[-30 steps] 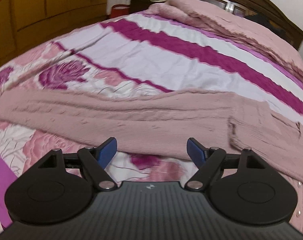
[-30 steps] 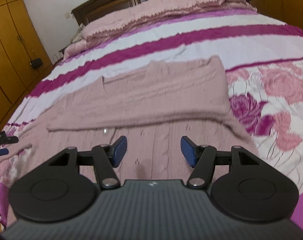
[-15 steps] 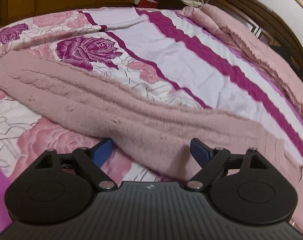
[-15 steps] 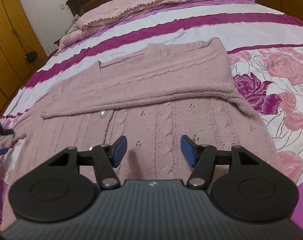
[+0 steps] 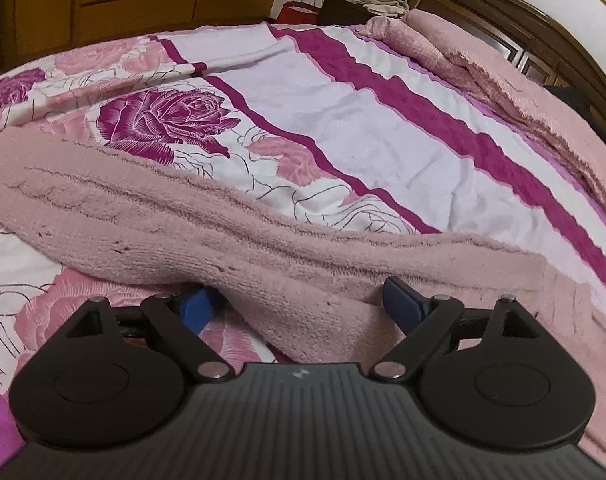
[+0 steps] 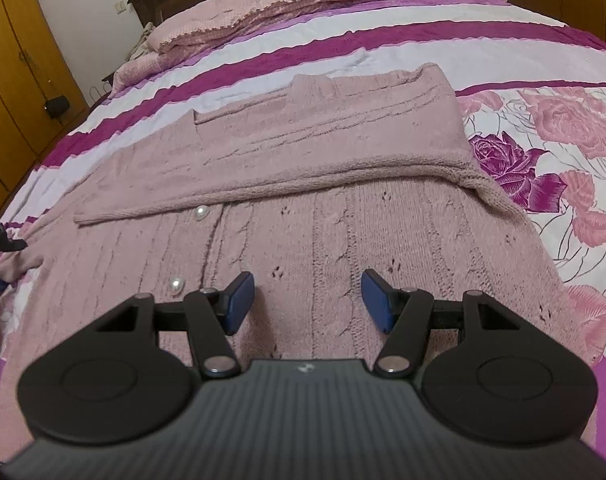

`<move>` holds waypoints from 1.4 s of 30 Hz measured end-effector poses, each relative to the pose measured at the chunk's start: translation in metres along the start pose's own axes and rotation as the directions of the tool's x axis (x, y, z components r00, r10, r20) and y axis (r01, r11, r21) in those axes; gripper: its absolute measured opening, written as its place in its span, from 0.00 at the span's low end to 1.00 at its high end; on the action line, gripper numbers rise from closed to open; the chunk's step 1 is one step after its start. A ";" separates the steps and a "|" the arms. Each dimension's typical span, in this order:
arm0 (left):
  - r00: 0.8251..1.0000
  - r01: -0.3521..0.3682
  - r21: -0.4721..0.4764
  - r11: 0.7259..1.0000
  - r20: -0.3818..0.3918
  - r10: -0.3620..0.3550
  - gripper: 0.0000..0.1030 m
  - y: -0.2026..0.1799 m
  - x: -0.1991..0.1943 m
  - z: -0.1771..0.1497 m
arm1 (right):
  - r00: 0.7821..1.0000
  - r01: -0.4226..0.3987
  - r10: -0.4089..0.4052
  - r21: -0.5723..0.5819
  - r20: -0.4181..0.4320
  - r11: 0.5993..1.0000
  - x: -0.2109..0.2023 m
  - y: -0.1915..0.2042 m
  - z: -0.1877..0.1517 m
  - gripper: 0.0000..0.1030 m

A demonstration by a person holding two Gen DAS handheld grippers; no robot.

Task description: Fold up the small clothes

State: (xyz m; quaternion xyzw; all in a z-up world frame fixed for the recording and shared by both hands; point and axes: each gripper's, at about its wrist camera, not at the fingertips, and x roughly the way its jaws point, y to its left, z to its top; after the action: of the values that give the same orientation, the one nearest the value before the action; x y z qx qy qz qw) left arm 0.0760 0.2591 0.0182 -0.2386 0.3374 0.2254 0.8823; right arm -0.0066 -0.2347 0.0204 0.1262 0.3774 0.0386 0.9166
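While the pink knit cardigan (image 6: 343, 208) lies flat on the floral bedspread (image 5: 383, 128), one sleeve (image 5: 207, 236) stretches sideways | left gripper (image 5: 299, 306): jaws wide, sleeve edge lying between the pads, not pinched | right gripper (image 6: 307, 300): jaws half apart over the cardigan's front, holding nothing.

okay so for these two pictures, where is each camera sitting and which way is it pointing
Left wrist view: sits on the left gripper, angled down across the bed at the cardigan's outstretched sleeve, which lies between its open fingers; headboard behind.
Right wrist view: sits on the right gripper, angled down at the pink cardigan, one sleeve folded across it; its own open fingers show, the left gripper at the left edge.
Shared: cardigan, the floral bedspread, headboard.
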 end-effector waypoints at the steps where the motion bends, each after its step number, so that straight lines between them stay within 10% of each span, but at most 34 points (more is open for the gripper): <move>1: 1.000 -0.004 0.009 1.000 0.002 0.004 0.88 -0.001 0.000 -0.001 | 1.000 -0.001 0.001 0.003 0.000 1.000 0.000 0.000 0.000 0.59; 17: 0.999 0.001 0.034 0.999 0.053 -0.003 0.86 -0.002 -0.002 -0.001 | 1.000 -0.001 0.001 0.035 0.009 0.999 0.000 -0.002 -0.001 0.59; 26: 0.996 0.019 -0.001 1.000 0.085 -0.019 0.57 0.009 -0.009 0.003 | 1.000 -0.001 0.000 0.043 0.013 0.999 -0.001 -0.002 -0.001 0.59; 35: 0.994 0.019 -0.081 0.997 0.108 -0.010 0.63 0.022 0.000 0.009 | 1.000 -0.007 0.006 0.061 0.019 0.998 -0.006 -0.002 -0.001 0.59; 42: 0.975 0.113 -0.093 0.989 0.205 -0.092 0.22 0.026 -0.024 0.018 | 0.999 -0.017 0.015 0.080 0.028 0.997 -0.009 -0.004 -0.001 0.59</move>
State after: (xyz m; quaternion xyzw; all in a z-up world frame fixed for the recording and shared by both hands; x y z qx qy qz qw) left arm 0.0541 0.2839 0.0400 -0.2774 0.2222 0.2197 0.9085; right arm -0.0143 -0.2403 0.0245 0.1667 0.3650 0.0291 0.9155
